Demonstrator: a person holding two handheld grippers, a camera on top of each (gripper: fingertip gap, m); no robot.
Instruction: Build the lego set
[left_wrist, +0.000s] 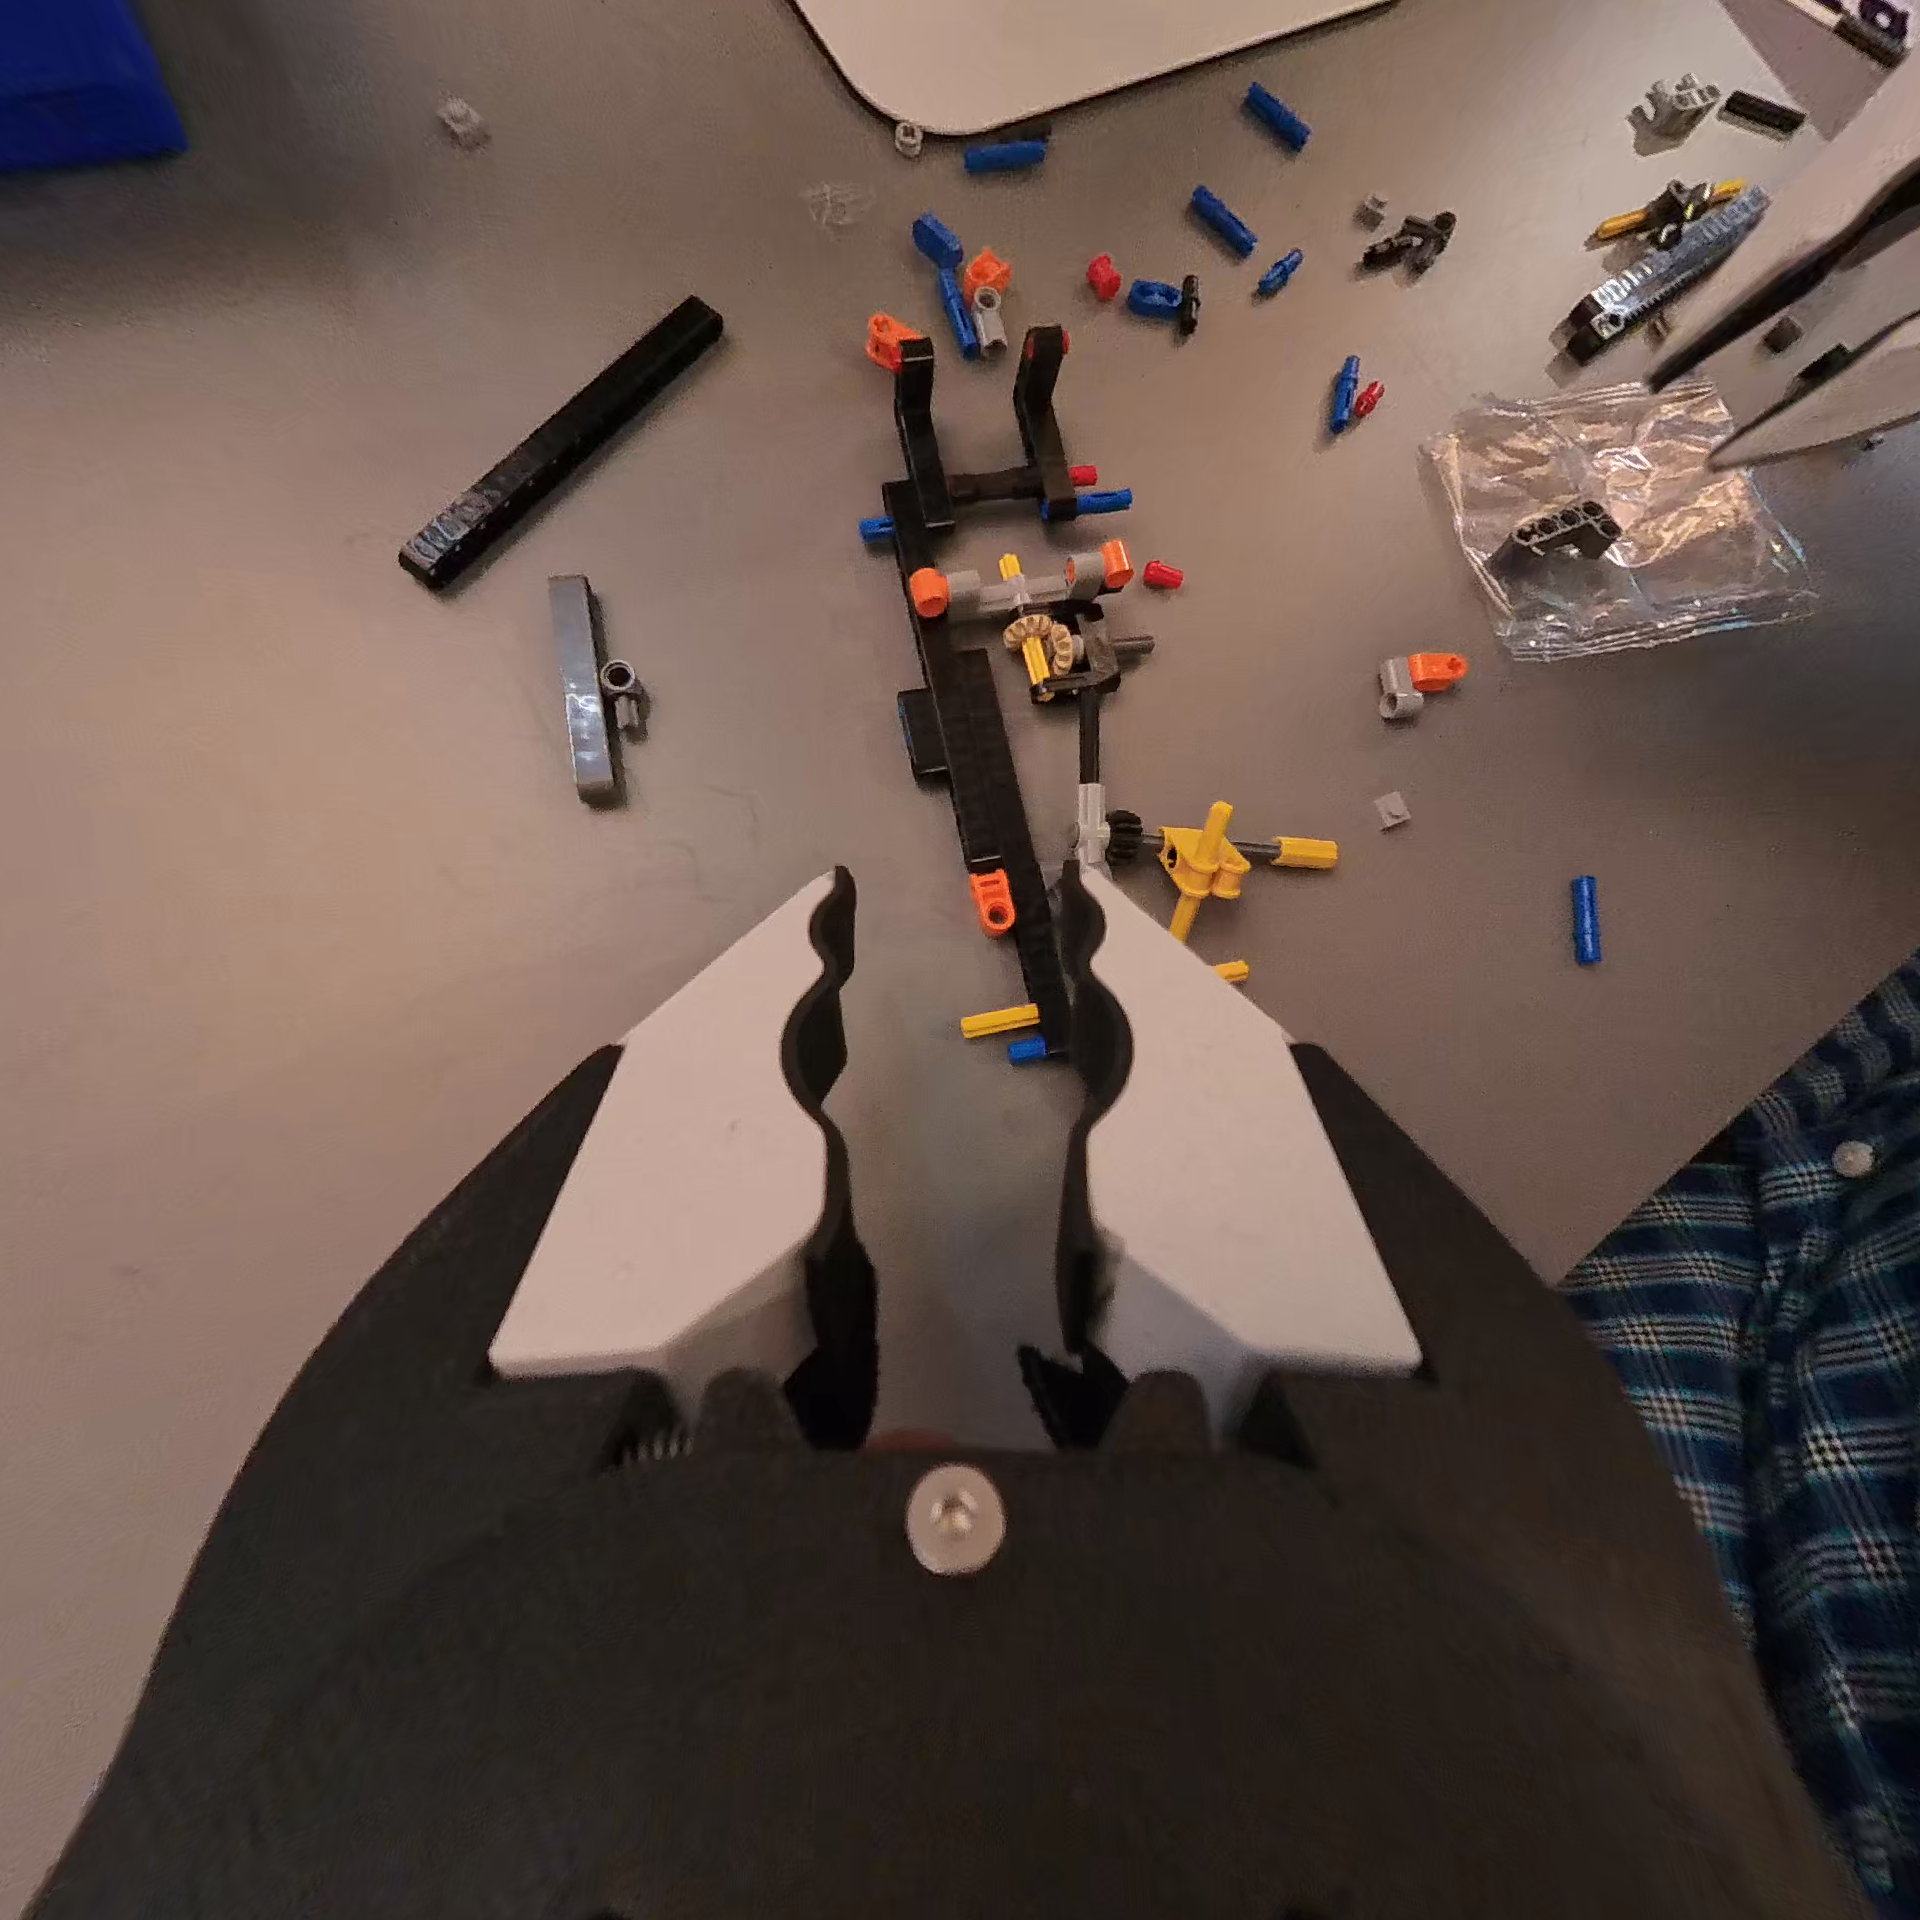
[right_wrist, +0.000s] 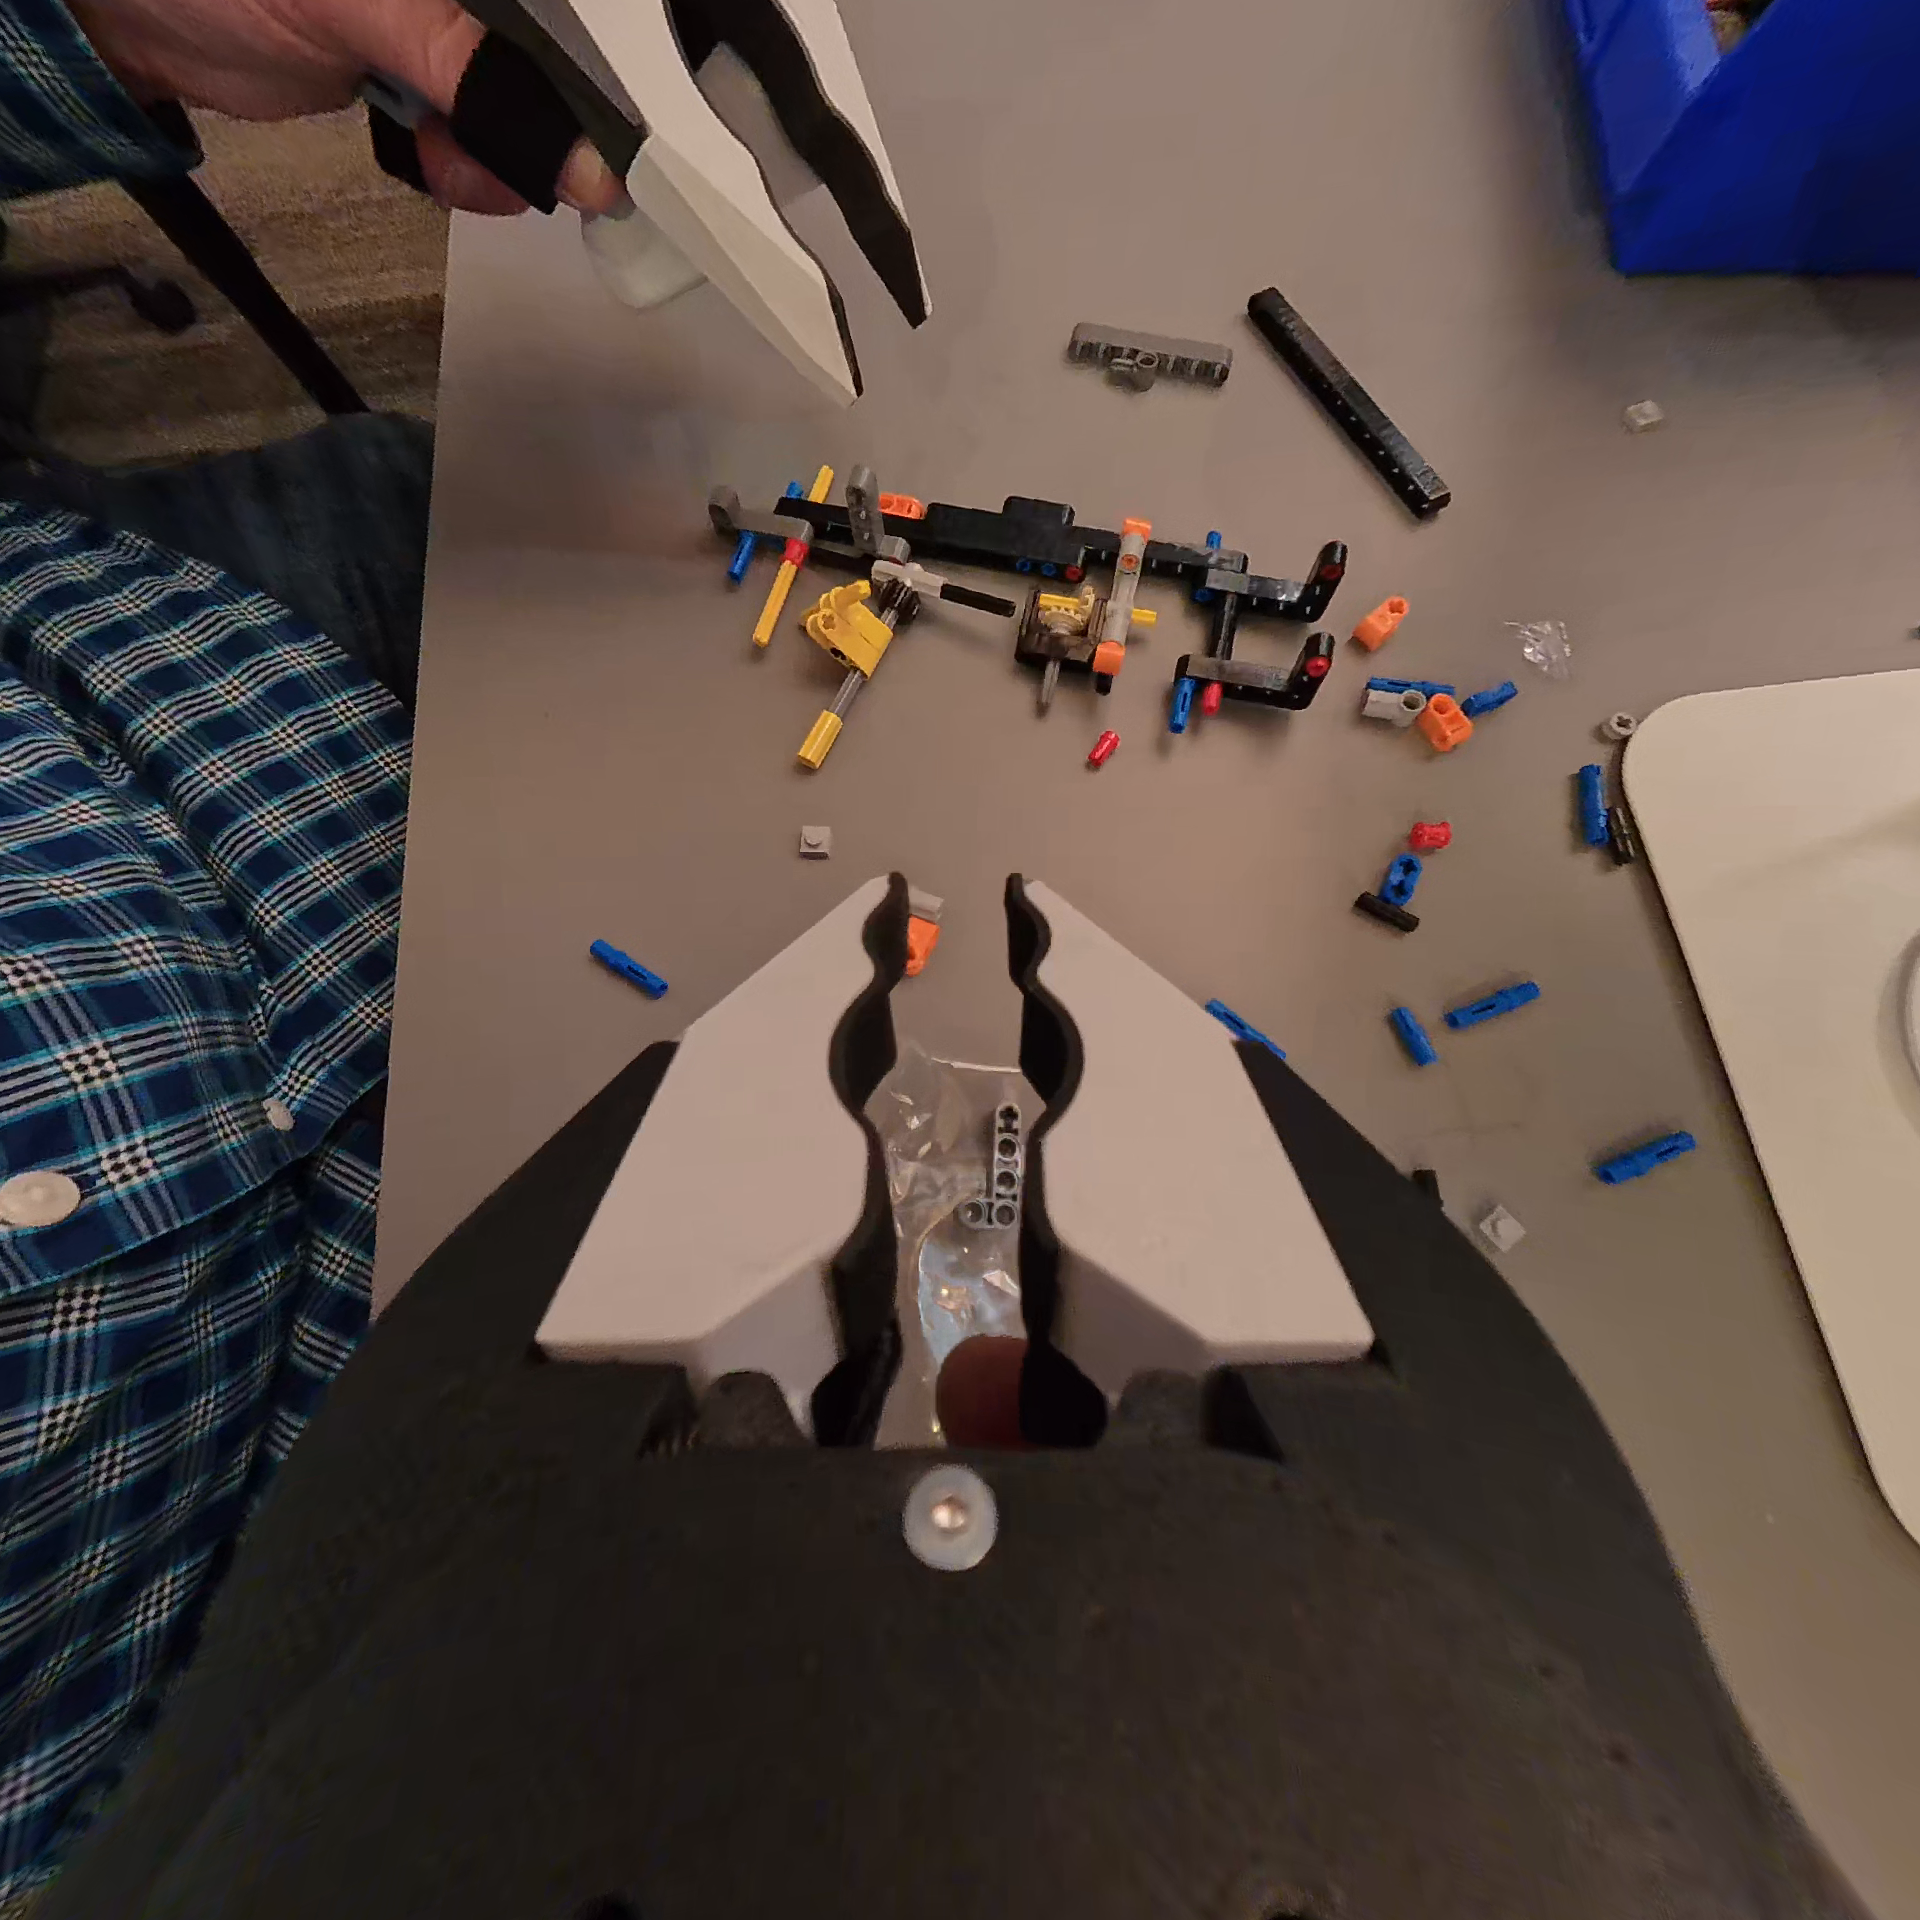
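The part-built lego assembly (left_wrist: 987, 665), a long black beam frame with orange, grey, yellow and blue parts, lies on the grey table; it also shows in the right wrist view (right_wrist: 1039, 540). My left gripper (left_wrist: 961, 894) is open and empty above the frame's near end, its right finger beside the black beam. It shows at the top left of the right wrist view (right_wrist: 885, 351). My right gripper (right_wrist: 954, 894) is open and empty above a clear plastic bag (right_wrist: 935, 1132) holding a grey L-shaped beam (right_wrist: 1003, 1164). An orange-grey connector (right_wrist: 920, 935) lies by its left finger.
A loose long black beam (left_wrist: 561, 442) and a grey beam with a pin (left_wrist: 587, 691) lie left of the frame. Blue pins (right_wrist: 1491, 1006) and small red and orange parts are scattered about. A white board (right_wrist: 1787, 935), a blue bin (right_wrist: 1766, 135) and a plaid-shirted person (right_wrist: 156, 935) border the table. Left tips to right tips: about 15 cm.
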